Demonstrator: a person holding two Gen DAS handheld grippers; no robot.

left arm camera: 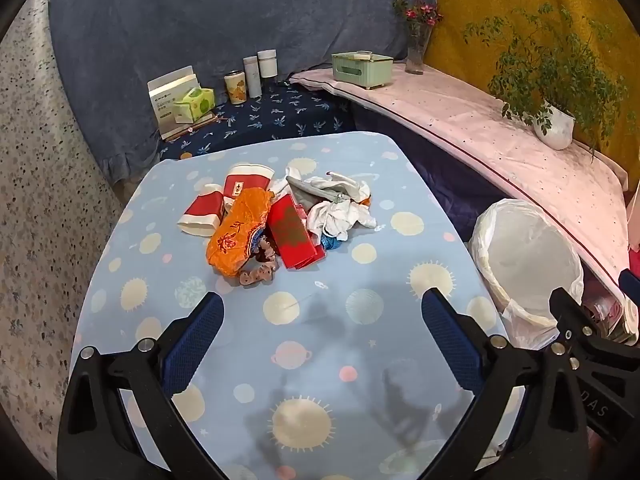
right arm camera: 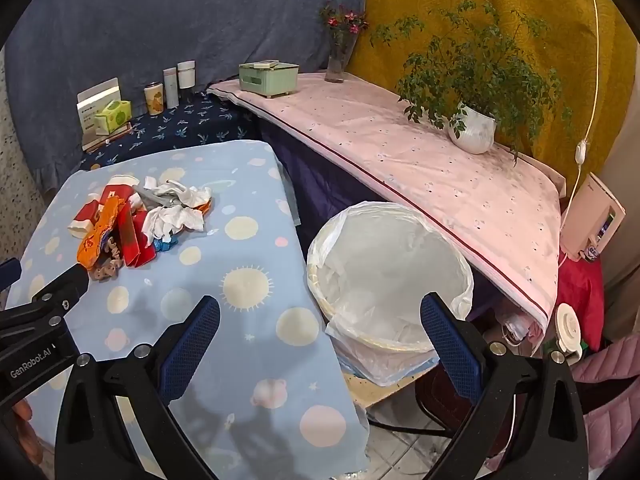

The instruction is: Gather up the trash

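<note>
A heap of trash lies mid-table on the light blue planet-print cloth [left arm camera: 280, 360]: an orange wrapper [left arm camera: 238, 236], a red packet [left arm camera: 294, 236], red-and-white paper cups [left arm camera: 202, 216], crumpled white tissues [left arm camera: 340, 212] and brown peanut shells [left arm camera: 258, 272]. My left gripper [left arm camera: 322, 312] hangs open over bare cloth, short of the heap. The bin lined with a white bag [right arm camera: 388, 276] stands right of the table. My right gripper [right arm camera: 320, 316] is open above the table edge and the bin's near rim, holding nothing. The heap shows at upper left, orange wrapper [right arm camera: 98, 236] and tissues [right arm camera: 174, 216].
A long pink-covered shelf [right arm camera: 420, 168] runs behind the bin with a potted plant [right arm camera: 472, 128], a green box [right arm camera: 268, 76] and a flower vase [right arm camera: 338, 60]. Jars and a tissue pack [left arm camera: 196, 104] sit on the dark blue cloth behind the table. Chair and cables lie lower right.
</note>
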